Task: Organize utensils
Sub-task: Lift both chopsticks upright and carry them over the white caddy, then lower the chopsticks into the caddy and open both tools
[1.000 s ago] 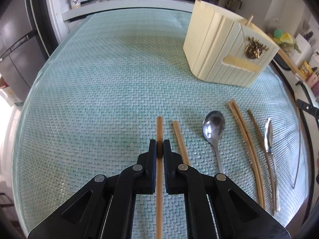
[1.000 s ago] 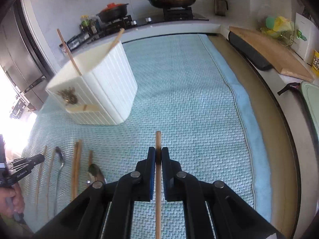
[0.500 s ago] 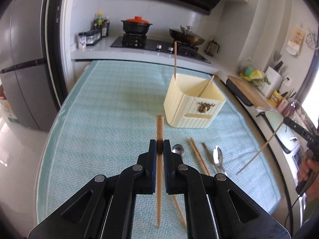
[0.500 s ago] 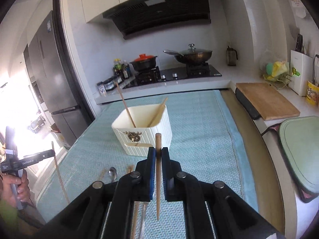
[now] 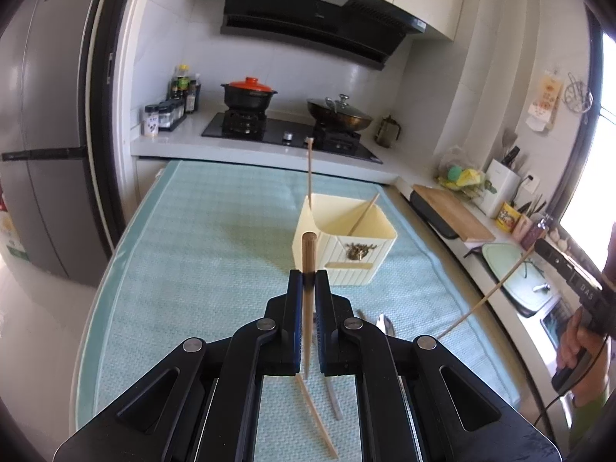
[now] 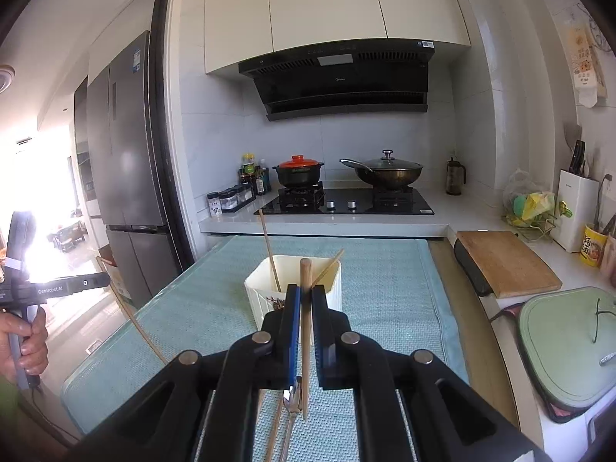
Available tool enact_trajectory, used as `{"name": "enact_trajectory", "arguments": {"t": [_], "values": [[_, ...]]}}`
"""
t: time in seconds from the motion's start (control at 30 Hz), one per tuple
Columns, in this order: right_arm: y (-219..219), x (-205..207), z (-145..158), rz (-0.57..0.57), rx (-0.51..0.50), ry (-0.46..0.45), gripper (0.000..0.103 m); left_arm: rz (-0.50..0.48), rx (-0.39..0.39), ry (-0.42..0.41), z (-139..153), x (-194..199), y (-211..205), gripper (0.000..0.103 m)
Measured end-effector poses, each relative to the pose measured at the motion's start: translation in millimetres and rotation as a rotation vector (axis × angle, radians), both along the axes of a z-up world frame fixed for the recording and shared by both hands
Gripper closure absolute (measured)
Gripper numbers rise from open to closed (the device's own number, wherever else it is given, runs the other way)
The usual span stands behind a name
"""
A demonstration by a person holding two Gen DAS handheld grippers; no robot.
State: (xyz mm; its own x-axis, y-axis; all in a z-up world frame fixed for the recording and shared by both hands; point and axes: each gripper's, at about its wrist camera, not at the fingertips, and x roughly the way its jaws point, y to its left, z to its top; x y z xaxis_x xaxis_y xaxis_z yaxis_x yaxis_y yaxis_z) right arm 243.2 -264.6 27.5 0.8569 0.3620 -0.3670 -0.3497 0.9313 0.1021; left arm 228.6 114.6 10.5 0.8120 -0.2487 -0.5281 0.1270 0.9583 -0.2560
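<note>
Both grippers, left (image 5: 309, 281) and right (image 6: 305, 296), had risen above the mat (image 5: 200, 254), each pinching one chopstick (image 5: 308, 269) short of the holder (image 5: 346, 242).

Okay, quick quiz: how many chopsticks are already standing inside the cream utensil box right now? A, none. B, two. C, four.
B: in the left wrist view the cream utensil box holds one chopstick standing upright at its back left corner and another leaning across its opening, and no others show inside it.
</note>
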Motion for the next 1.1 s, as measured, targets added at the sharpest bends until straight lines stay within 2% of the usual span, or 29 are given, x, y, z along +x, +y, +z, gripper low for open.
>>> {"name": "enact_trajectory", "arguments": {"t": [0.37,0.57,0.73,0.93,1.1], "values": [[1,-1,-3,0.014,0.008,0.001,0.097,-0.009,-0.006,-0.019,6,-2,-1,0.099],[6,7,7,0.011,-0.015,-0.025,0.097,-0.035,-0.021,-0.052,29,8,-2,0.099],[15,30,29,0.016,-0.05,-0.062,0.097,-0.033,-0.028,-0.118,60,32,-3,0.099],[35,67,70,0.025,-0.059,-0.157,0.097,-0.029,-0.039,-0.169,95,83,-11,0.099],[55,108,90,0.057,-0.022,-0.204,0.097,-0.018,-0.02,-0.19,105,130,-30,0.099]]}}
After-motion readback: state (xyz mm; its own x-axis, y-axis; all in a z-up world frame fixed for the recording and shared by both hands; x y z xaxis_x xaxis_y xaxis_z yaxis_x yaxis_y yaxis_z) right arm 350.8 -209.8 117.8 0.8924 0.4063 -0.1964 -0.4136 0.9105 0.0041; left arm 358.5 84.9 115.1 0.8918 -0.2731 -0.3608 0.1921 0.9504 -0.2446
